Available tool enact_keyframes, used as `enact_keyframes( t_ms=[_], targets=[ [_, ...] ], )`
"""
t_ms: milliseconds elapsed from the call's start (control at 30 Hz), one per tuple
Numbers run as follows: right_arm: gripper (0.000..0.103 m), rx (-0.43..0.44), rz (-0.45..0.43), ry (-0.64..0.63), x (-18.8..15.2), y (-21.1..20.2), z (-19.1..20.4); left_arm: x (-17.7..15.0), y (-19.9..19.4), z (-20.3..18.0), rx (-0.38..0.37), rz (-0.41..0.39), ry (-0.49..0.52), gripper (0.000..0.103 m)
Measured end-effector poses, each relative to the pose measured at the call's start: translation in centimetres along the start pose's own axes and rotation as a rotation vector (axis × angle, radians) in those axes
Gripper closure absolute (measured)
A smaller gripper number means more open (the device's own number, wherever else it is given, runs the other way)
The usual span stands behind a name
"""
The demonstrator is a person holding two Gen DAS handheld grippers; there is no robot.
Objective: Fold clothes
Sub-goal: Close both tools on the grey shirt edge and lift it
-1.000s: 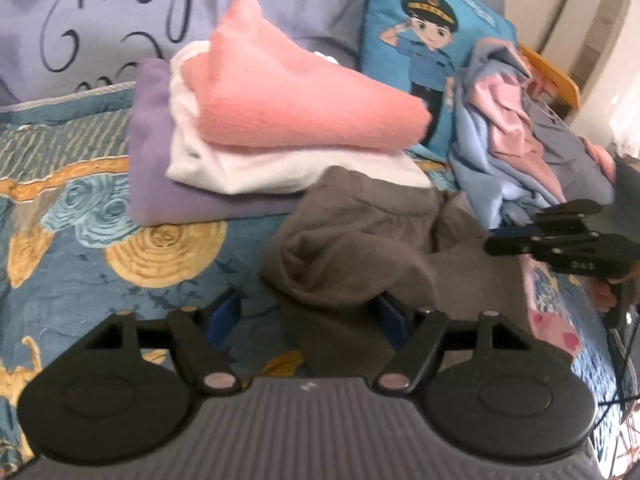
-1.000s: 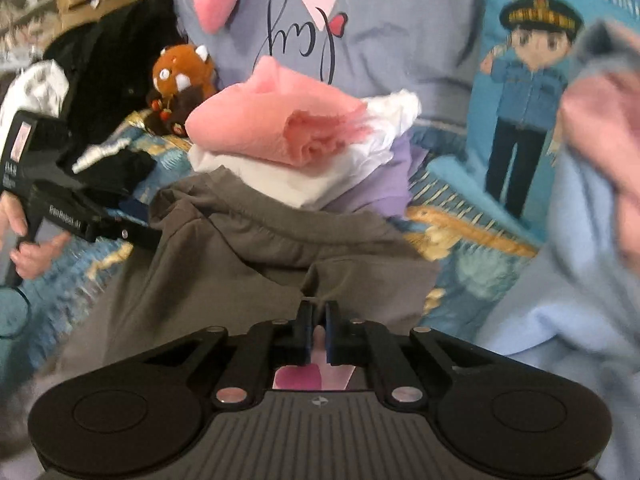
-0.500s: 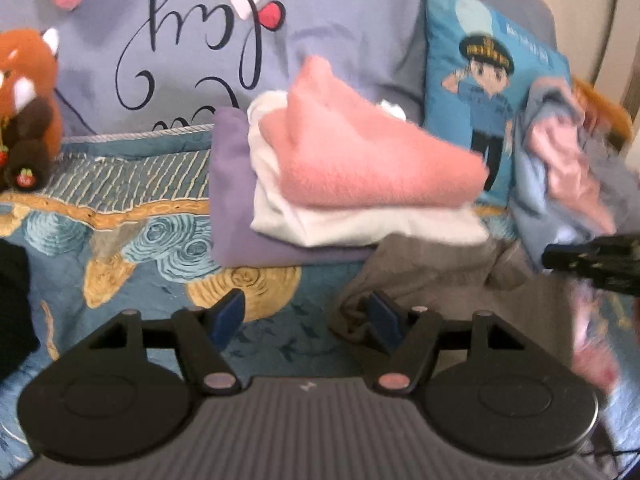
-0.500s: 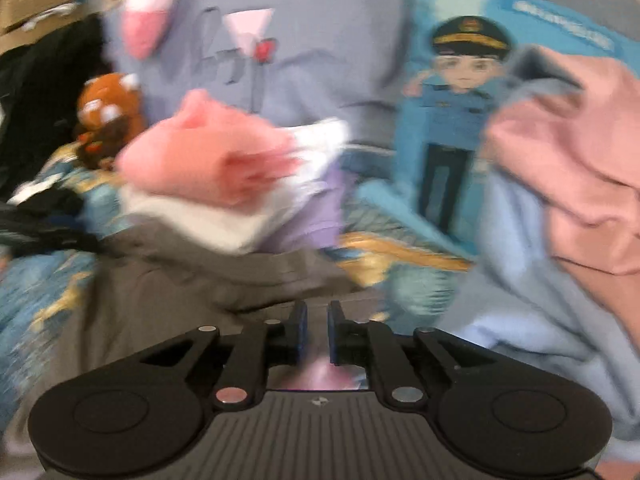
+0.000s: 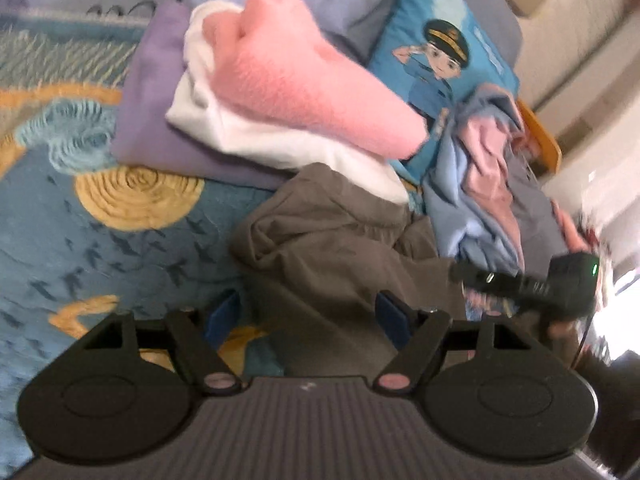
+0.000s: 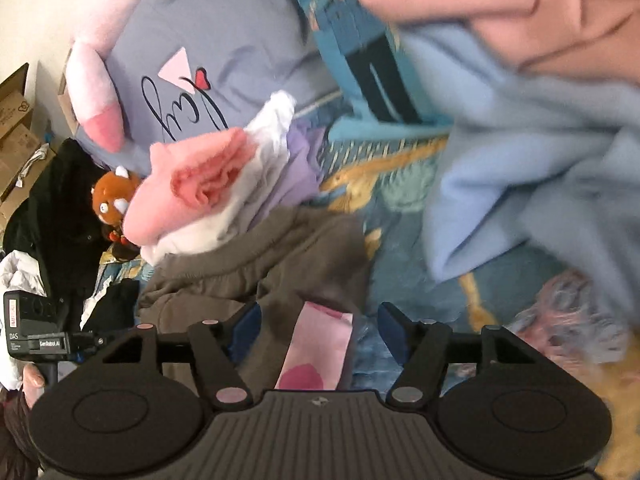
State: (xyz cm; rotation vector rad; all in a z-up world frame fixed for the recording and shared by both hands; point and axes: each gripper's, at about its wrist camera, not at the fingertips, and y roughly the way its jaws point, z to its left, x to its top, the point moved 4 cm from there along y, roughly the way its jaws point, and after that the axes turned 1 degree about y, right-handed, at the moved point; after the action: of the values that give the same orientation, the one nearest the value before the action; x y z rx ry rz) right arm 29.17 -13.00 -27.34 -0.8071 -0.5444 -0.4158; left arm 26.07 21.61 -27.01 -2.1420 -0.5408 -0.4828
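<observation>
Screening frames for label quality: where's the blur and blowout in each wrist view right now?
Left wrist: overall soft, the right gripper streaked at the right edge, window light blown out behind it; the pink towel is fuzzy. Right wrist: heavy smear on the light blue garment and the pink garment; the brown trousers stay readable; fisheye bends both views.

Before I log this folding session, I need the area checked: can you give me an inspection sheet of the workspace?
Surface: bedspread with blue and gold pattern.
Job's things: brown garment crumpled in front; folded stack of pink, white and purple pieces; unfolded heap of blue and pink clothes.
Clutter: plush toy, dark clothes, cardboard boxes.
Grippers: left gripper open over the brown garment; right gripper open, jaws just opened, gripping nothing.
Cables: thin cord below the right gripper.
Surroundings: cartoon pillow, grey cushion.
</observation>
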Motion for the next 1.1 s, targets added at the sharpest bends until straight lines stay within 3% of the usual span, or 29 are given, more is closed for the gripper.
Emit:
enact_keyframes(
  t_ms=[100,167,200,233,267,300,533,700,933,1100],
  targets=[
    [0.043,-0.005,-0.008,-0.029,0.3,1.6,0.7,0.1,1.3,0.0,0.051,-0.035,-0.009,0.037],
    [0.071,-0.031,-0.003,-0.031,0.7,2.6,0.7,0.2,1.8,-0.2,0.092,-0.058,0.006,0.042],
    [0.086,-0.046,0.01,-0.031,0.8,3.0,0.7,0.3,2.1,-0.4,0.106,-0.059,0.019,0.053],
    [0.092,-0.042,0.011,-0.038,0.7,3.0,0.9,0.3,2.3,-0.5,0.119,-0.06,0.032,0.062],
    [0.094,-0.033,0.008,-0.048,0.7,2.8,1.2,0.2,2.4,-0.7,0.116,-0.051,0.037,0.087],
    [0.095,-0.024,0.005,-0.057,0.6,2.7,1.4,0.1,2.6,-0.8,0.115,-0.042,0.044,0.098],
    [0.096,0.015,-0.14,-0.164,0.1,-3.0,5.6,-0.7,-0.9,-5.7,0.201,-0.165,0.239,0.099],
    [0.097,0.048,-0.252,-0.257,2.7,-7.3,9.5,0.9,-5.7,-10.2,0.212,-0.279,0.341,0.098],
    [0.097,0.089,-0.391,-0.322,9.2,-9.8,14.5,7.3,-12.0,-14.8,0.282,-0.449,0.429,0.098],
    [0.097,-0.002,-0.413,-0.367,14.3,-6.1,16.1,13.6,-11.5,-14.8,0.381,-0.46,0.432,0.098]
  ],
)
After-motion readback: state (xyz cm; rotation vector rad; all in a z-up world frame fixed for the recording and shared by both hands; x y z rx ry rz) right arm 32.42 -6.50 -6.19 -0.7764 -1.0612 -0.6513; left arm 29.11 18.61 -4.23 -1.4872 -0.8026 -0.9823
